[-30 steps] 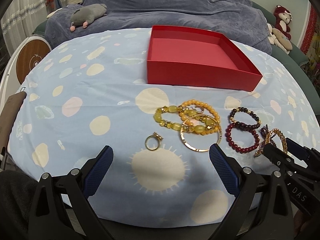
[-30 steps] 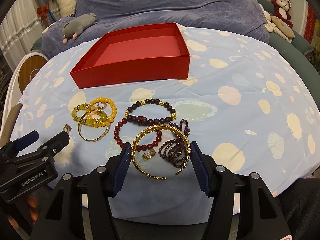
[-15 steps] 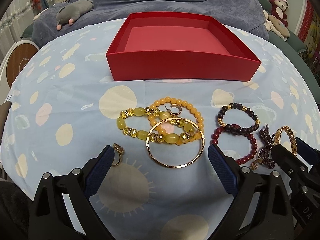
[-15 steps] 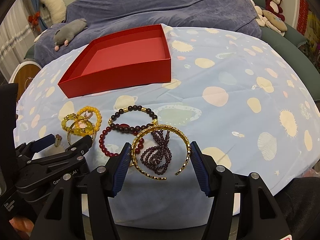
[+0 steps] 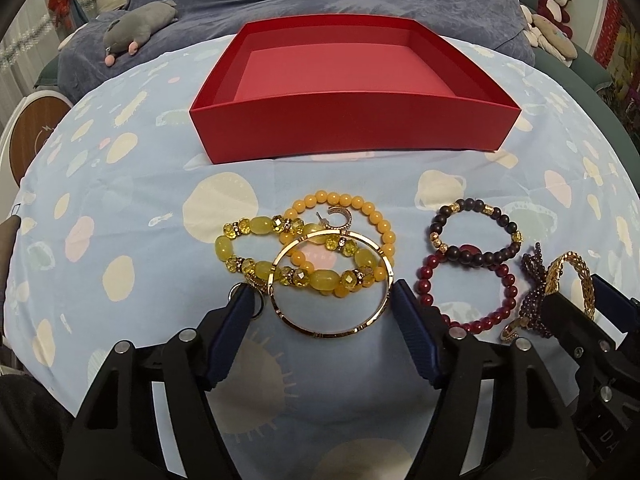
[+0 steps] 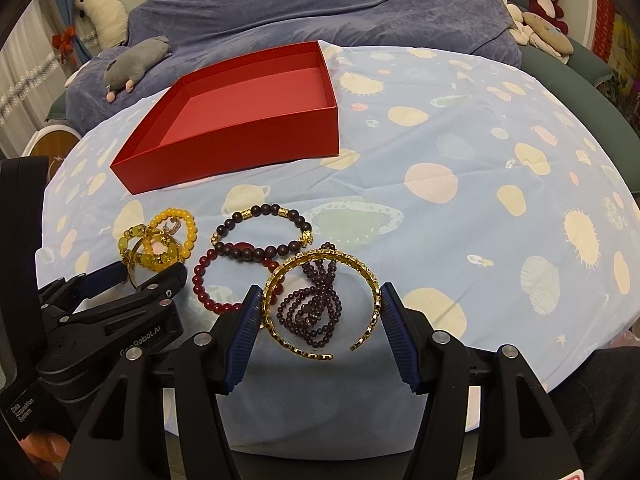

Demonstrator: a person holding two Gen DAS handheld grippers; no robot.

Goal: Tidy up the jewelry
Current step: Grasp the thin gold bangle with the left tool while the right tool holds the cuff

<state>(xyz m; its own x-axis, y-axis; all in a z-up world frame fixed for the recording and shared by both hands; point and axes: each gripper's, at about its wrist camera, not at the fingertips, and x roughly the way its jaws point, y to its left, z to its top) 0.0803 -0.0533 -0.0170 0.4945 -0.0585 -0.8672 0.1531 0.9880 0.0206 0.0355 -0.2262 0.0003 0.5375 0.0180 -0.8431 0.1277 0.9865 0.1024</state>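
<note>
My left claw (image 5: 322,304) is closing around the gold bangle (image 5: 331,282) lying on the worktop (image 5: 120,184); its right pad looks against the rim. My right claw (image 6: 318,310) pinches the gold cuff (image 6: 320,300).

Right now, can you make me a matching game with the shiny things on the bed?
Things:
1. red box
2. plain gold bangle
3. purple bead string
4. dark bead bracelet

Places:
A. inside the chunky gold cuff
B. between the left tool's closing fingers
C. farthest back, nothing in it
D. overlapping the red bead bracelet

Pairs: 1-C, 2-B, 3-A, 4-D
</note>
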